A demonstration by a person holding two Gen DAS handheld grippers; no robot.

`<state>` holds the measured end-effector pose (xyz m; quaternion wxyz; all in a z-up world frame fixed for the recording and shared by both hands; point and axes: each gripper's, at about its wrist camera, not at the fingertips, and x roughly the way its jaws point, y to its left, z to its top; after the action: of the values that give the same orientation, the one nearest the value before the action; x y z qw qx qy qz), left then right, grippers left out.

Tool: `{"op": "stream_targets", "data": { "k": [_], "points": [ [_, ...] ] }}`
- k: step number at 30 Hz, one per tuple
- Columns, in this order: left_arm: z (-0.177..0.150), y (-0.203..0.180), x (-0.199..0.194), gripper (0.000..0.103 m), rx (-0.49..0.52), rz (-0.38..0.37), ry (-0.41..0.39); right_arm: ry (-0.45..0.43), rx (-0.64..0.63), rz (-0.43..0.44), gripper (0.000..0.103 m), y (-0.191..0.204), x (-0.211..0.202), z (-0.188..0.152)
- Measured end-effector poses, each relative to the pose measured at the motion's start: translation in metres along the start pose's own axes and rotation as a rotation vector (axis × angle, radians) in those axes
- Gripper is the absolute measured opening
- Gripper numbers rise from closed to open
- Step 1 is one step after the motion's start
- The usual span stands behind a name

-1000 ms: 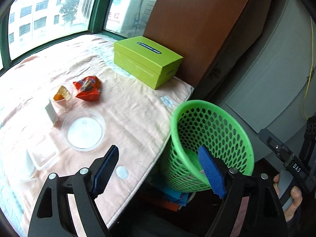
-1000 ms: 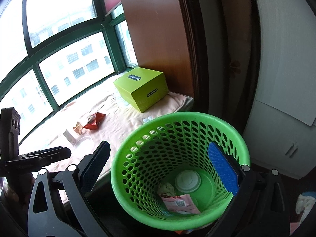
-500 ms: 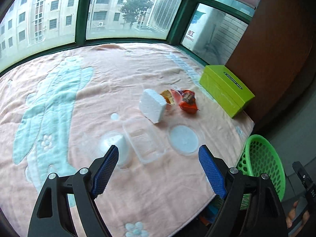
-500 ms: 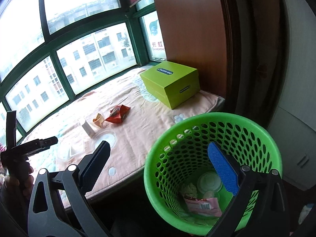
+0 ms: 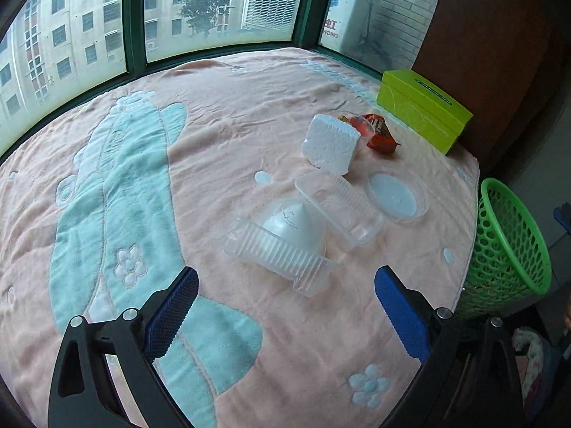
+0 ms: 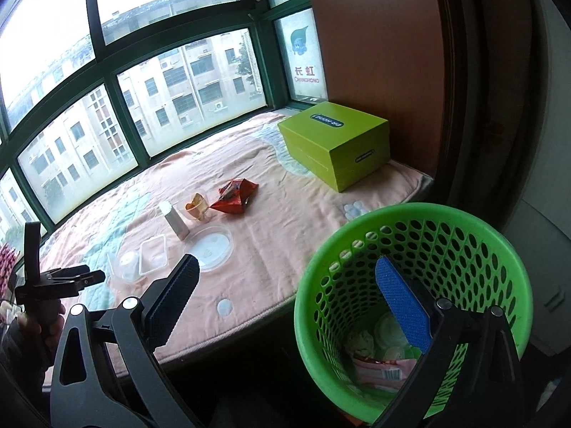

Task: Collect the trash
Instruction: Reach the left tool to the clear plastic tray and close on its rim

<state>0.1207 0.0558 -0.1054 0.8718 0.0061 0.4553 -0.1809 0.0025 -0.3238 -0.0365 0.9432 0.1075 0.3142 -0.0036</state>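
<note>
On the pink blanket [image 5: 221, 135] lie a ribbed clear tray with a white cup in it [image 5: 282, 246], a second clear tray [image 5: 339, 207], a round clear lid [image 5: 396, 196], a white foam block [image 5: 330, 142] and an orange snack wrapper [image 5: 378, 132]. My left gripper [image 5: 285, 281] hovers just in front of the ribbed tray. Its jaws are opening and nothing is between them. The green basket [image 6: 428, 221] stands beside the ledge with a wrapper [image 6: 378, 367] and other trash inside. My right gripper [image 6: 287, 267] is open, straddling the basket's near rim without pressing on it.
A lime-green box [image 5: 421, 107] sits at the blanket's far right corner against a brown panel. Green-framed windows close off the back. A small clear cup with orange scraps [image 6: 196, 207] stands by the wrapper. A hand holds the left gripper [image 6: 71, 278] at the blanket's left.
My left gripper swung away from the basket to above the clear trays on the blanket, and its jaws spread wider. The basket slid rightward in the right wrist view.
</note>
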Motion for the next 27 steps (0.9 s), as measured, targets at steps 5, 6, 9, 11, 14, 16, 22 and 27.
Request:
{"op": "stream_targets", "data": {
  "k": [5, 6, 9, 11, 14, 16, 22, 27],
  "points": [
    [0.0, 0.006, 0.012, 0.096, 0.057, 0.0, 0.019, 0.025, -0.009, 0.01, 0.098, 0.011, 0.009, 0.002],
    [0.0, 0.005, 0.014, 0.096, 0.07, -0.011, 0.023, 0.028, -0.011, 0.01, 0.098, 0.014, 0.011, 0.002],
    [0.001, 0.001, 0.021, 0.096, 0.117, -0.02, 0.026, 0.041, -0.02, 0.013, 0.098, 0.02, 0.017, 0.003],
    [0.001, -0.001, 0.027, 0.096, 0.14, -0.017, 0.031, 0.051, -0.023, 0.02, 0.098, 0.024, 0.021, 0.004],
    [0.002, 0.0, 0.033, 0.096, 0.146, -0.018, 0.035, 0.059, -0.035, 0.025, 0.098, 0.032, 0.027, 0.004],
    [0.004, 0.002, 0.035, 0.096, 0.145, -0.026, 0.026, 0.066, -0.043, 0.028, 0.098, 0.036, 0.03, 0.004],
    [0.004, -0.001, 0.04, 0.095, 0.176, -0.036, 0.008, 0.084, -0.057, 0.038, 0.098, 0.046, 0.038, 0.003],
    [0.002, -0.005, 0.042, 0.082, 0.203, -0.031, 0.005, 0.091, -0.067, 0.044, 0.098, 0.052, 0.042, 0.003]
  ]
}}
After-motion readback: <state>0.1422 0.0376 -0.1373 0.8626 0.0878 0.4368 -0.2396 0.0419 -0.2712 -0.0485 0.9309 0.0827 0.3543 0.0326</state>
